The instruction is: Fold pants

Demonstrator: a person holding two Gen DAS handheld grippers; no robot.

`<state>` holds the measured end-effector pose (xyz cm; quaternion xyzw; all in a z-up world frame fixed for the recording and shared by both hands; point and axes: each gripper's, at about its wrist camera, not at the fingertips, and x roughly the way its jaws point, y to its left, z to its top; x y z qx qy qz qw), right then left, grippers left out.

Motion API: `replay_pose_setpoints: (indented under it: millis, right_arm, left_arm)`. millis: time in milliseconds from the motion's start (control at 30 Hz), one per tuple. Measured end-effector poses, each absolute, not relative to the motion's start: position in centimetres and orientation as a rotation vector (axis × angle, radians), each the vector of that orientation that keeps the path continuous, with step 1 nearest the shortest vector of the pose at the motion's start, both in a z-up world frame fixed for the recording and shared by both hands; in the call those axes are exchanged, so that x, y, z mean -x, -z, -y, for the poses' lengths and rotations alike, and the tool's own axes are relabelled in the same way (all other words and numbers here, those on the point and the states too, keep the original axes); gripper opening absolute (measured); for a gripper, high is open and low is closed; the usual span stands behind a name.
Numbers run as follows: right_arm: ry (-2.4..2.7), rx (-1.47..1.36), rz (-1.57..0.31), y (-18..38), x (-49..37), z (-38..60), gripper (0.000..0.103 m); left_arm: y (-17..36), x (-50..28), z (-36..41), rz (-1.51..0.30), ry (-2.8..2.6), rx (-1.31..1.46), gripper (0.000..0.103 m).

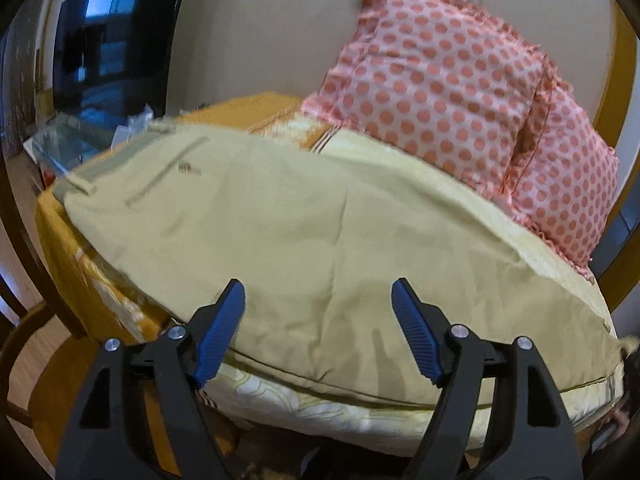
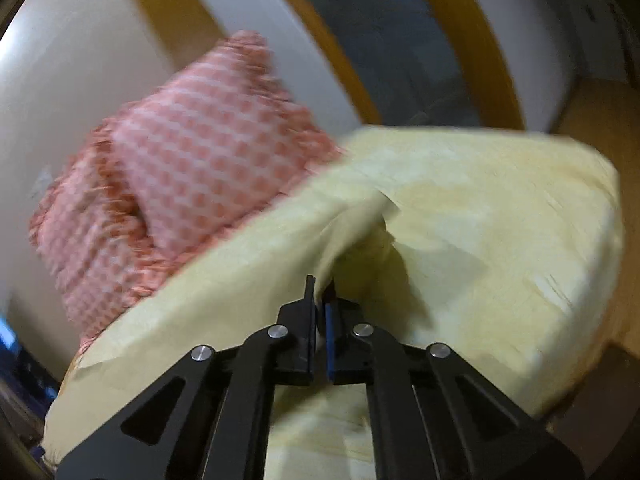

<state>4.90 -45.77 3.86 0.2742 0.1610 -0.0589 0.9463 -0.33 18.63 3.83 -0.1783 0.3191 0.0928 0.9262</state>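
Note:
Pale khaki pants (image 1: 280,220) lie spread across the bed, waistband and back pocket at the far left. My left gripper (image 1: 318,296) is open and empty, hovering just above the near part of the pants. My right gripper (image 2: 320,292) is shut on a raised fold of the pants (image 2: 352,216), lifting the cloth off the bed into a peak. The right wrist view is blurred by motion.
Pink polka-dot pillows (image 1: 460,100) lean against the wall at the head of the bed, also in the right wrist view (image 2: 192,168). A yellowish bedsheet (image 2: 500,208) covers the mattress. An orange cover (image 1: 68,260) hangs at the left edge. A glass table (image 1: 68,140) stands far left.

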Motion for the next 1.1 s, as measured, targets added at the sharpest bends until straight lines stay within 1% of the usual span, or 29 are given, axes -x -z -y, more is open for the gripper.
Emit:
replay_pose_setpoints:
  millis: [67,167,267,367,433,500,533,567,600,633,667,700,767,833,867,933,1000,1100]
  right_arm:
    - [0.003,-0.502,-0.291,-7.0,-6.5,42.9,0.004]
    - [-0.221,-0.423,-0.252,-11.0,-8.4,36.6,0.004]
    - [-0.479,-0.339,-0.277,-13.0,-9.6,28.1,0.004]
    - [-0.705,-0.180,-0.416,-11.5,-9.8,18.4,0.004]
    - [-0.797,-0.001,-0.576,-8.7,-9.3,12.6,0.005]
    - [-0.842,0.127,-0.697,-6.0,-8.2,9.3,0.005]
    - [-0.854,0.132,-0.712,-5.6,-7.9,8.9,0.008]
    - [-0.868,0.113,-0.712,-5.5,-7.5,9.0,0.013]
    - [-0.865,0.076,-0.701,-5.8,-7.5,9.4,0.027]
    - [-0.853,0.047,-0.686,-6.2,-7.6,9.9,0.051]
    - [-0.835,0.011,-0.658,-6.8,-7.9,10.5,0.060]
    - [-0.819,-0.021,-0.629,-7.3,-8.1,10.9,0.065]
    - [-0.767,-0.082,-0.609,-7.8,-9.0,11.6,0.065]
    - [-0.741,-0.141,-0.631,-7.7,-10.6,12.0,0.065]
    - [-0.689,-0.124,-0.643,-7.5,-11.0,11.8,0.065]
    - [-0.560,0.017,-0.680,-6.8,-11.3,10.3,0.065]
    - [-0.495,0.168,-0.776,-5.1,-11.8,7.8,0.064]
    - [-0.528,0.242,-0.764,-5.1,-11.1,6.1,0.065]
  left_arm:
    - [-3.3,0.3,-18.7,-0.654,-0.190,0.357,0.076]
    - [-3.0,0.3,-18.2,-0.641,-0.191,0.330,0.081]
    - [-3.2,0.6,-18.1,-0.624,-0.190,0.345,0.081]
    - [-3.9,1.4,-19.1,-0.588,-0.169,0.411,0.081]
    - [-4.6,2.1,-20.1,-0.562,-0.202,0.414,0.081]
    - [-5.2,2.9,-21.5,-0.532,-0.259,0.403,0.081]
    - [-5.4,3.4,-22.4,-0.517,-0.291,0.402,0.082]
    - [-5.5,4.0,-23.9,-0.502,-0.347,0.411,0.082]
    - [-5.6,4.4,-25.0,-0.496,-0.385,0.423,0.083]
    - [-5.7,4.7,-25.8,-0.488,-0.414,0.434,0.083]
    - [-5.6,5.0,-27.1,-0.473,-0.454,0.447,0.083]
    - [-5.6,5.1,-28.0,-0.467,-0.491,0.451,0.083]
    - [-5.5,5.1,-29.8,-0.460,-0.555,0.442,0.083]
    - [-5.3,4.9,-31.3,-0.458,-0.621,0.421,0.084]
    - [-5.1,4.8,-32.1,-0.461,-0.653,0.415,0.084]
    - [-4.7,4.6,-33.5,-0.474,-0.692,0.434,0.084]
    - [-4.2,4.6,-34.6,-0.490,-0.684,0.476,0.084]
    - [-3.5,4.2,-35.6,-0.515,-0.644,0.528,0.084]
